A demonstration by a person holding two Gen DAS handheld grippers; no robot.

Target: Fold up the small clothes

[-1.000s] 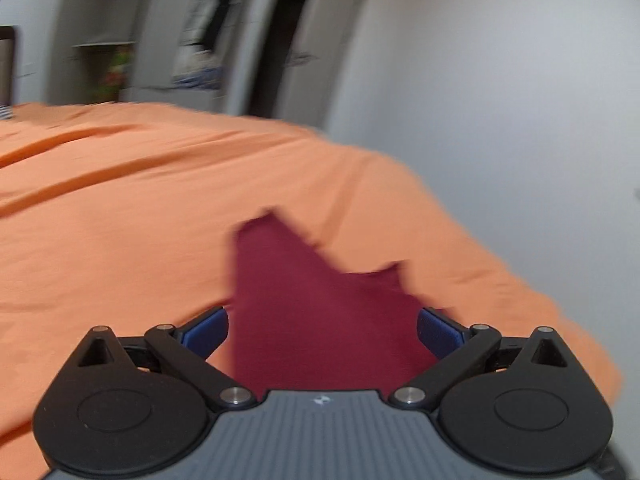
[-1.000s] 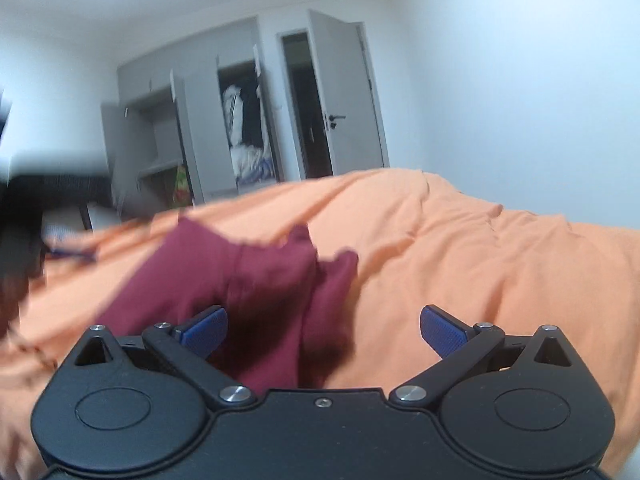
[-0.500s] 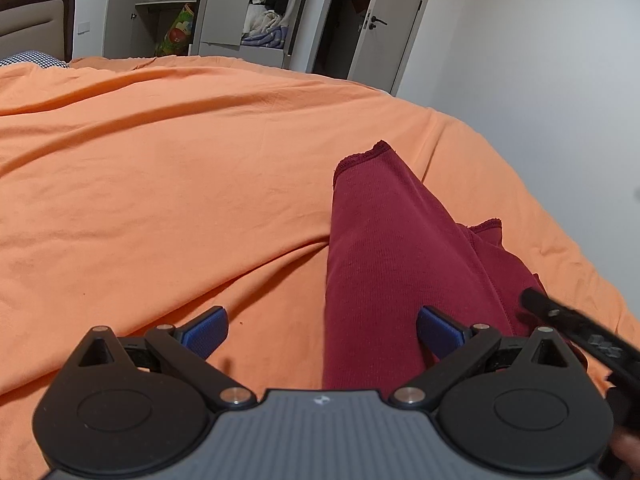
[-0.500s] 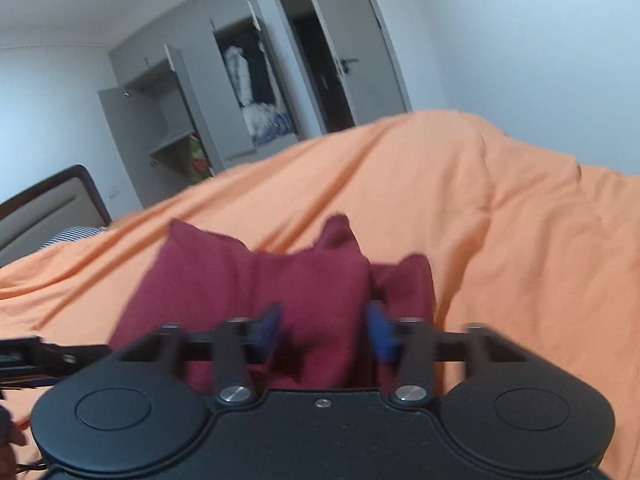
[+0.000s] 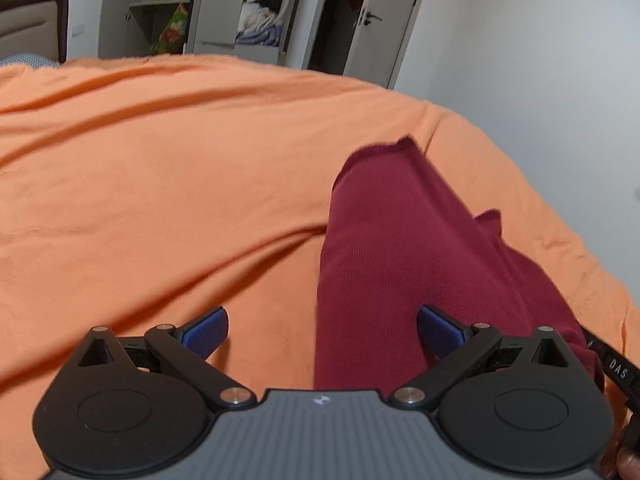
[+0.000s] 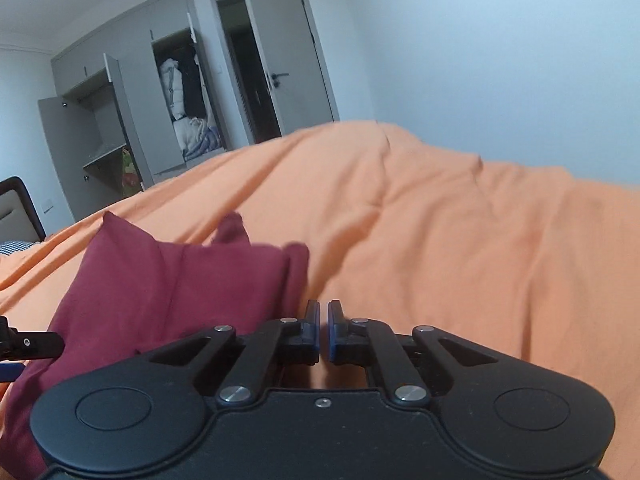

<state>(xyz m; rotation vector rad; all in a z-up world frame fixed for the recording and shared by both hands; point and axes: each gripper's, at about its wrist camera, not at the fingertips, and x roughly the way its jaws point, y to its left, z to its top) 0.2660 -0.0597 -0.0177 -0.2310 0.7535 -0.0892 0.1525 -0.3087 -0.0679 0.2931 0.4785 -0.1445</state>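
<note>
A dark red garment (image 5: 404,248) is laid, partly folded, near the right edge of the bed (image 5: 160,184). The left gripper (image 5: 322,330) is held spread and empty over its near end. The right gripper (image 6: 324,330) is clenched just beside the cloth; whether an edge is pinched cannot be told. A further fold seems called for, needing a corner gripped. Nothing obstructs; an open wardrobe (image 6: 180,108) stands beyond.

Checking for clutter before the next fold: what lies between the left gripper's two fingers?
In the left wrist view, the left gripper spans bare orange bedcover and the maroon garment; nothing else.
</note>
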